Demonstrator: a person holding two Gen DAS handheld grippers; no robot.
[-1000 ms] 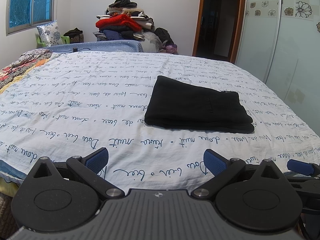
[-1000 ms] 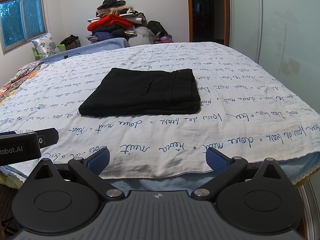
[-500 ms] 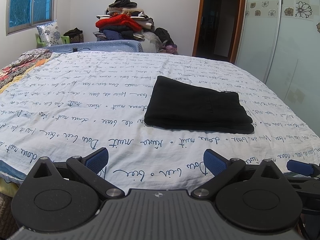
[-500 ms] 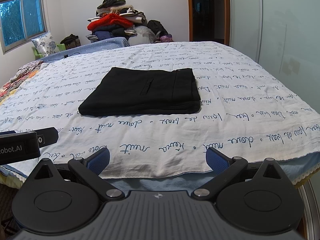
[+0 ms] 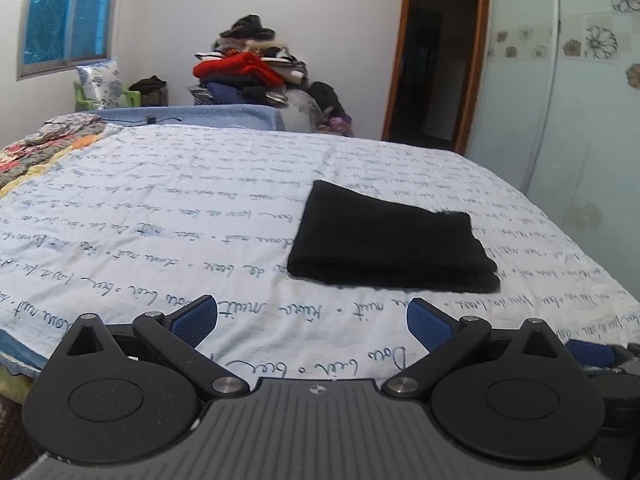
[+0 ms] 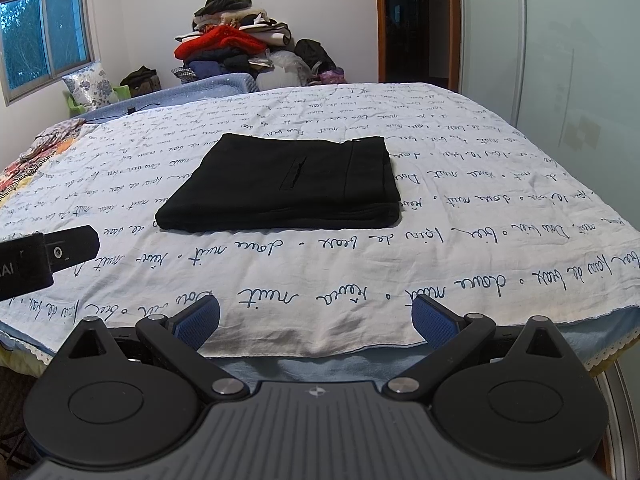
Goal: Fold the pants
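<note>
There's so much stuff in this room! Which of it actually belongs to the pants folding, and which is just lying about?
Part of the job:
- black pants, folded flat on the bed sheet
- left gripper, open, empty
- right gripper, open, empty

Just lying about:
- clothes pile beyond the bed
- floral pillow
- patterned quilt
- wardrobe doors

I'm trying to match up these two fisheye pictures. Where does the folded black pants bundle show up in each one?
Left wrist view: the folded black pants lie right of centre on the script-printed bedsheet, ahead of the open left claw.
Right wrist view: the pants lie near the middle, slightly left, beyond the open right claw.
Shared landmark: the clothes pile with the red garment against the far wall.
</note>
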